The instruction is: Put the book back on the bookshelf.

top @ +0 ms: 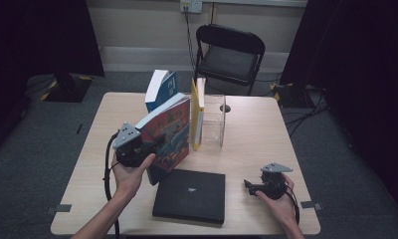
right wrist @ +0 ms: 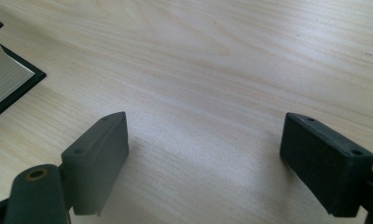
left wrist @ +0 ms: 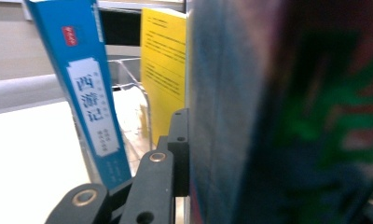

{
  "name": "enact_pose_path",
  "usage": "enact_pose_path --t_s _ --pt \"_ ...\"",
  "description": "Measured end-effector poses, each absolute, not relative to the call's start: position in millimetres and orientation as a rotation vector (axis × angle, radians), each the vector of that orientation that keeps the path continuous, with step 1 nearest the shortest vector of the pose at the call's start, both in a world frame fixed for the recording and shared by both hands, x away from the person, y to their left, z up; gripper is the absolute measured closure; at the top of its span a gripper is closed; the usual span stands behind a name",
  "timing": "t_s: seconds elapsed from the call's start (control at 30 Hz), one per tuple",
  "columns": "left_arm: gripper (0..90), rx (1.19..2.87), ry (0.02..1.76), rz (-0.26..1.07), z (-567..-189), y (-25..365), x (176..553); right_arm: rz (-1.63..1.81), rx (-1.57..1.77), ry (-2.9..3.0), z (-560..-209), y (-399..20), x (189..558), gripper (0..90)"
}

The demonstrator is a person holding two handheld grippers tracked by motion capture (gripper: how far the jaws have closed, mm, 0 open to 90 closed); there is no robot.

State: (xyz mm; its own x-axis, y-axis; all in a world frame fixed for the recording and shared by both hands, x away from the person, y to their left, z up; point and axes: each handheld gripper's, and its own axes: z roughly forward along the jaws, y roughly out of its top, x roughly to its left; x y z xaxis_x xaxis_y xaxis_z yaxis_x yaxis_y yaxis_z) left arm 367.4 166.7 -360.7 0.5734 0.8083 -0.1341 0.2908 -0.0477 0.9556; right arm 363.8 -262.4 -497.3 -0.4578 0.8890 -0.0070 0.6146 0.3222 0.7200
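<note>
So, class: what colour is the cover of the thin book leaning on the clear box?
Yellow, clearest in the left gripper view.

Colourful book (top: 168, 135) is held tilted by left gripper (top: 146, 144), apparently clamped; right gripper (top: 251, 186) is rested on table (top: 256, 134) nr black book (top: 191, 195).

The table (top: 256, 134) at the centre of the high view is pale wood with a smooth, lightly grained face. Lower centre, the flat black book (top: 189, 195) has a matt cover. The colourful book (top: 169, 137) and the blue book (left wrist: 89, 93) at upper left of the left gripper view look glossy. The bookstand (top: 213, 119) is clear plastic. The right gripper (right wrist: 203, 158) has matt black plastic jaws. The chair (top: 230, 55) at top has dull black padding
</note>
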Motion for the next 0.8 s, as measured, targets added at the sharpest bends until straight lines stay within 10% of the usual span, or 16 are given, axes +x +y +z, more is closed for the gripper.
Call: enact_pose_path --t_s 0.8 --pt "74.8 1.531 1.077 0.705 -342 123 423 0.949 1.316 2.179 -499 -264 362 15.2"
